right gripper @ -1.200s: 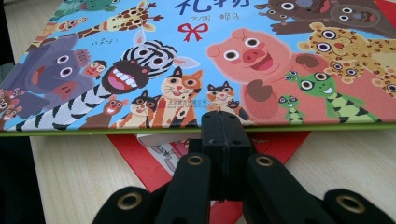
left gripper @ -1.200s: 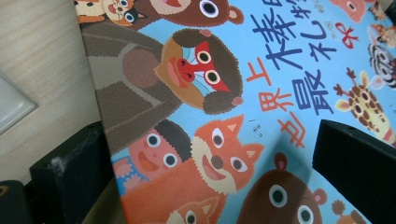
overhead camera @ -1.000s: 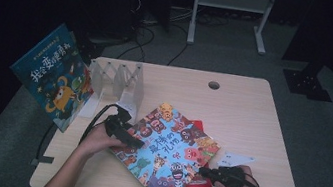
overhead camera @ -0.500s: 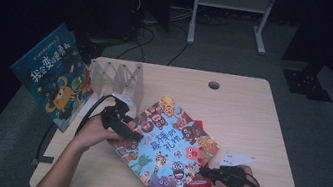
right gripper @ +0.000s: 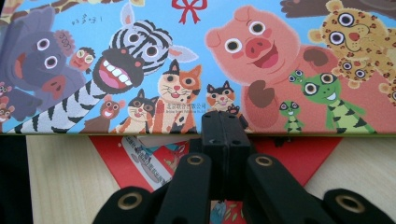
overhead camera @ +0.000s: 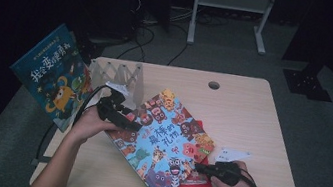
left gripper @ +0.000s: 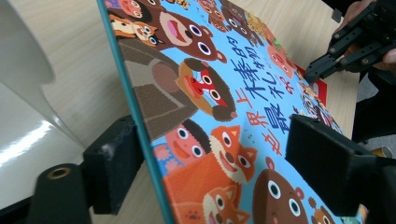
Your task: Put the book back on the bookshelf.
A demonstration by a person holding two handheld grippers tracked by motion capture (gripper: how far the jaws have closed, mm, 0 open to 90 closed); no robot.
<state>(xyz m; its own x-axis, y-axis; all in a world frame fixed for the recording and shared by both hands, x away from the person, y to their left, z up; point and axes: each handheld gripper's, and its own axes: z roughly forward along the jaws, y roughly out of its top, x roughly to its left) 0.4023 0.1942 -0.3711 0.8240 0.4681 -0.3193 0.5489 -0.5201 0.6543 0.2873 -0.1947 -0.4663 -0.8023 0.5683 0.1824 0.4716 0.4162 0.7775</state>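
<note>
left tool: jaws astride the picture book edge, just been closing, probably not clamped; lifts that edge.
right tool: jaws together, tips against the near edge, steadying it over the red book.

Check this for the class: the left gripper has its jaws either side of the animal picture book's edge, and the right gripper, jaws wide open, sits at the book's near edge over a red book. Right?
One slip: the right gripper is shut, not open; the right gripper view shows its jaws pressed together. It sits at the animal picture book's near edge over the red book. The left gripper does straddle the book's edge.
</note>
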